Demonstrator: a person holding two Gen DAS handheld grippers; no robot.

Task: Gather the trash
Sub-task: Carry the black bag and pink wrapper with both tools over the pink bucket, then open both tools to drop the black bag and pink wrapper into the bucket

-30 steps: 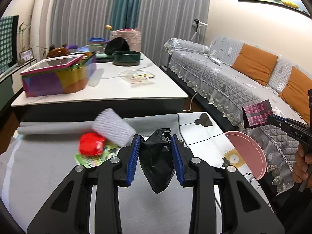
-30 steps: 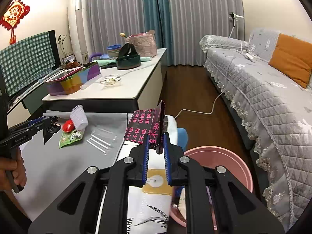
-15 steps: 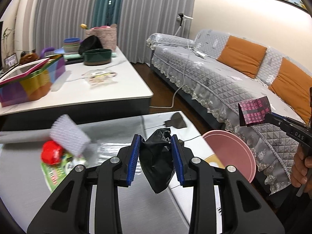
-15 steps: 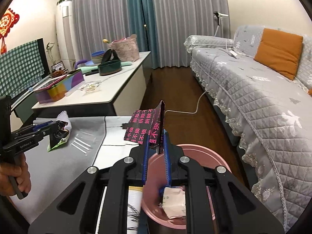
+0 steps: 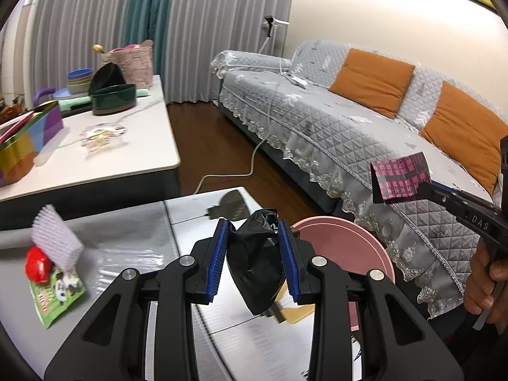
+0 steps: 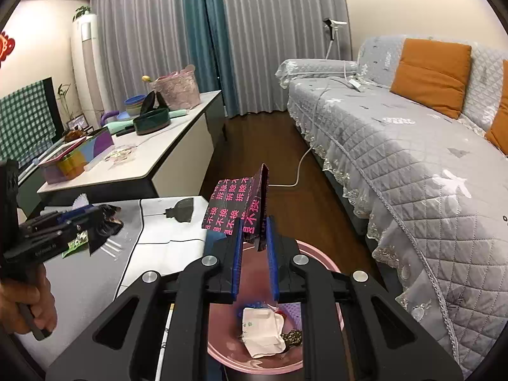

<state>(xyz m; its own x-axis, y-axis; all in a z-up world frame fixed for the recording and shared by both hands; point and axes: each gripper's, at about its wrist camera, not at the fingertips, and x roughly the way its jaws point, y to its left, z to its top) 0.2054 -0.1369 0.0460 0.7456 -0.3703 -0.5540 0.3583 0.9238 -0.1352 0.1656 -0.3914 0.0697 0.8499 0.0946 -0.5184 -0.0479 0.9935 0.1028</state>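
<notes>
Pink bin (image 6: pixel 320 262): stood on the floor beside the low table (image 5: pixel 133 254), directly below the right tool; white paper and other scraps already lay inside. Judged a wide, easy target.

Left gripper (image 5: pixel 252 254): jaws at medium spread, clamped on a crumpled black plastic bag (image 5: pixel 254 270). The bag hung over the table edge, near the bin rim but not yet above the opening.

Black plastic bag, handling: judged very light, soft and limp, somewhat slippery. A pinch across the bunched middle, as seen, suited it; a loose corner would likely slip out.

Right gripper (image 6: pixel 254 254): jaws narrow, pinching the lower edge of a folded dark wrapper (image 6: pixel 236 209) with pink print, held upright above the bin.

Wrapper, handling: judged light, thin and semi-stiff along its fold, not fragile. It may cling to the blue pads (image 6: pixel 236 263) on release.

Remaining trash on table: a green packet (image 5: pixel 55 295), a red item (image 5: pixel 38 265) and a white pleated paper piece (image 5: pixel 55 243) lay together at the left, well apart from the bin. All judged light; the packet lay flat and would want an edge grip.
</notes>
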